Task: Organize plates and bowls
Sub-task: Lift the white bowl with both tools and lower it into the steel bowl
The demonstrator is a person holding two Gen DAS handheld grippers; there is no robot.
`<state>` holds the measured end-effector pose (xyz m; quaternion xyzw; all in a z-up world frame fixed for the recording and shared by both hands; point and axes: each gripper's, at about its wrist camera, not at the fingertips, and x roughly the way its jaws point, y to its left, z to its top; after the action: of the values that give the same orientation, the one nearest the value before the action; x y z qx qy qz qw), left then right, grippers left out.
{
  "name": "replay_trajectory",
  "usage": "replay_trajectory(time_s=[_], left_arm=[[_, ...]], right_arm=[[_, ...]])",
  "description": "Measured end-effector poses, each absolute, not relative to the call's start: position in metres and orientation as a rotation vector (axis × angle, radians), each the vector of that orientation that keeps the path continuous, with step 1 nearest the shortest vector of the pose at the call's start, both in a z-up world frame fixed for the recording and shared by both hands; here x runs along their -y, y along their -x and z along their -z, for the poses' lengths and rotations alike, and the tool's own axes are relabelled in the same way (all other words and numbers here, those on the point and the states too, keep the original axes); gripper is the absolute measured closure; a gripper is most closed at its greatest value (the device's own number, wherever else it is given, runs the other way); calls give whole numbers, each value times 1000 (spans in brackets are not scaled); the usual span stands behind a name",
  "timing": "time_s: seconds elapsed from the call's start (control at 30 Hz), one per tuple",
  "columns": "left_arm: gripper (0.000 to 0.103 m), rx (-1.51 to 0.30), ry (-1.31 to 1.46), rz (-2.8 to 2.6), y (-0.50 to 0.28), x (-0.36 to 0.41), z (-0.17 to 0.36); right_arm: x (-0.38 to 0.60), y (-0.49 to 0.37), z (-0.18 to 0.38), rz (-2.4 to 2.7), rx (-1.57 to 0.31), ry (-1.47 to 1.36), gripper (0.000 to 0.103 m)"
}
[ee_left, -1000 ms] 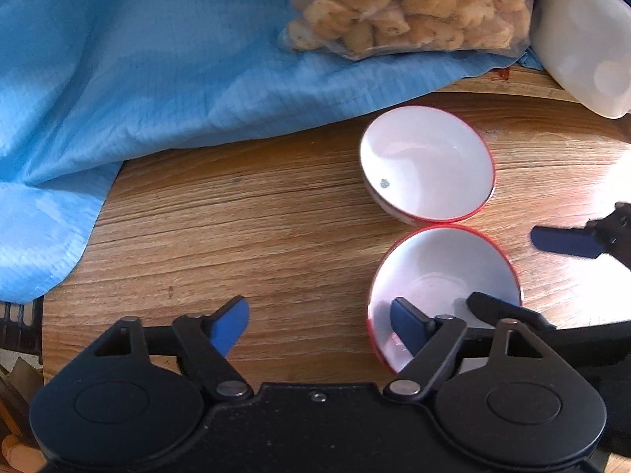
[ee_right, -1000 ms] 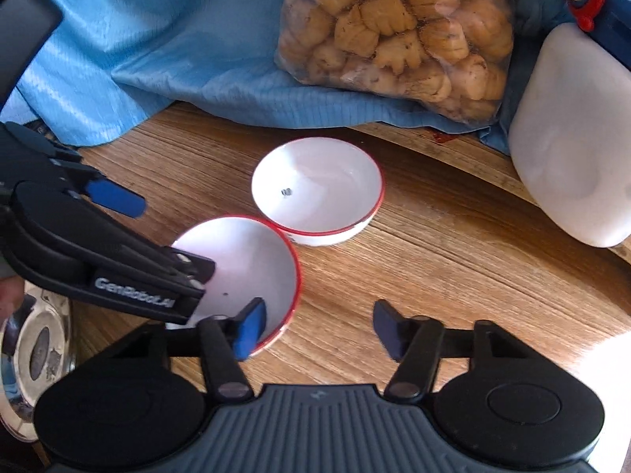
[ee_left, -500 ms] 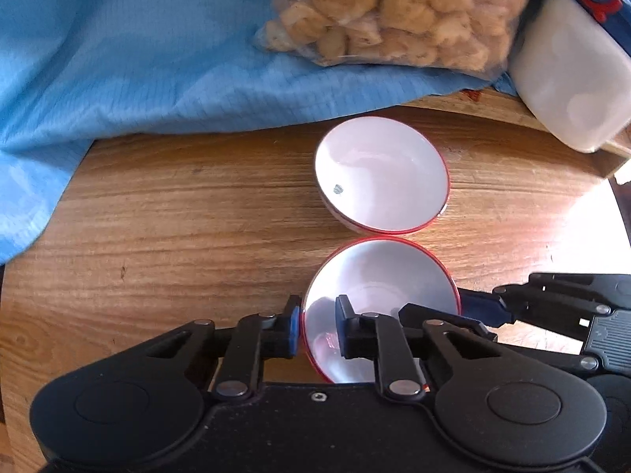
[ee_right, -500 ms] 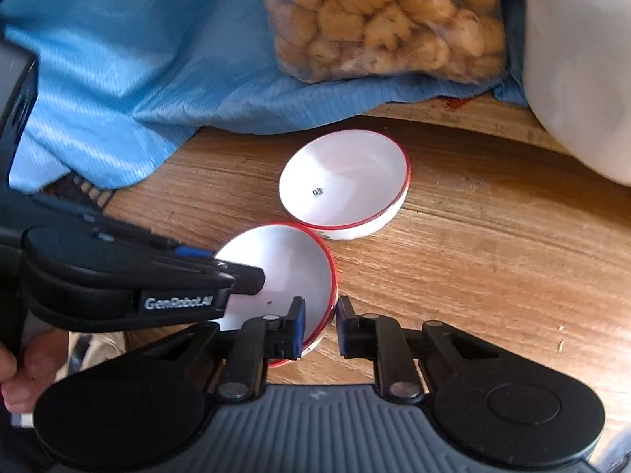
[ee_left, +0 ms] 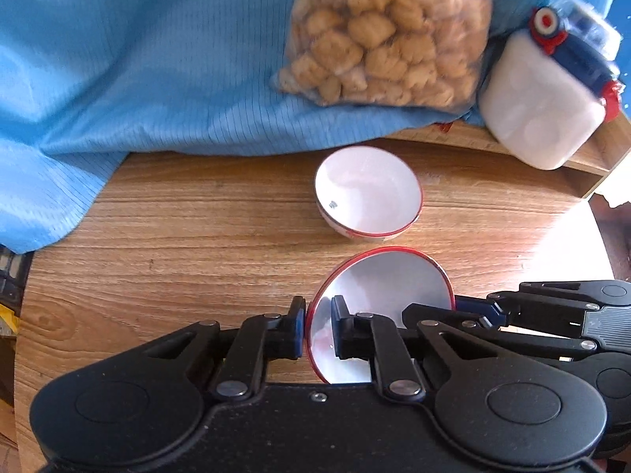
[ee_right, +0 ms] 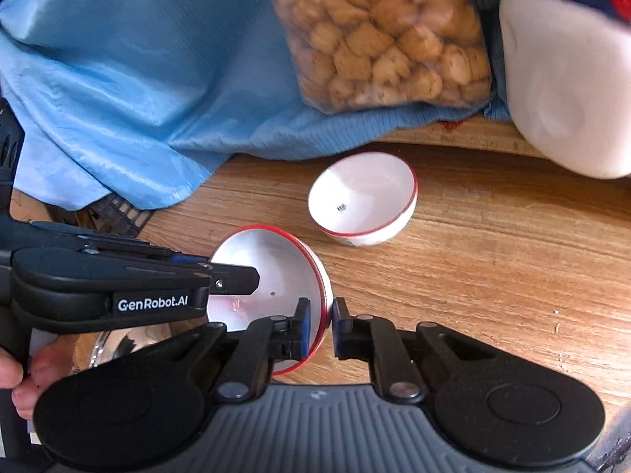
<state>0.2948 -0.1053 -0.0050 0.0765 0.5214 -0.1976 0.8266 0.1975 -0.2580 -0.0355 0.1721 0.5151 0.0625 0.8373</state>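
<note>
Bowl grip on two sides is what the pictures show. The near white ceramic bowl with a red rim (ee_left: 388, 295) is pinched on its left wall by the left gripper (ee_left: 317, 329), one pad outside and one inside. The left jaws are closing the last little bit onto that rim. The right gripper (ee_right: 320, 329) pinches the opposite wall of the same bowl (ee_right: 272, 276) in the same way, its jaws pressed together on the rim.

I think two grips are used because the wall is thin and smooth, so one pinch alone could let the bowl swing or slip. The bowl is tilted, its opening turned toward the far side, and it seems lifted off the round wooden table (ee_left: 177, 236), though I cannot tell this for sure.

The second white bowl with a red rim (ee_left: 368, 193) stands upright on the table just beyond the held one, apart from it. It has a small dark mark inside. Probably the held bowl is meant to go into this one, to make a stack.

Behind the bowls lie a blue cloth (ee_left: 157, 59), a clear plastic bag of brown snack pieces (ee_left: 390, 35) and a white plastic jug with a blue and red cap (ee_left: 548, 110). They stand close to the far bowl, so there is little room behind it.
</note>
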Motion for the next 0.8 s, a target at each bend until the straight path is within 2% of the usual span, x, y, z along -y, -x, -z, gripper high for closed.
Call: replay_trajectory(time_s=[0.8], left_arm=[[89,-1006,-60,474,-257,87,-24]], right_arm=[[240,-170,-17,-121,-1043,-261,91]])
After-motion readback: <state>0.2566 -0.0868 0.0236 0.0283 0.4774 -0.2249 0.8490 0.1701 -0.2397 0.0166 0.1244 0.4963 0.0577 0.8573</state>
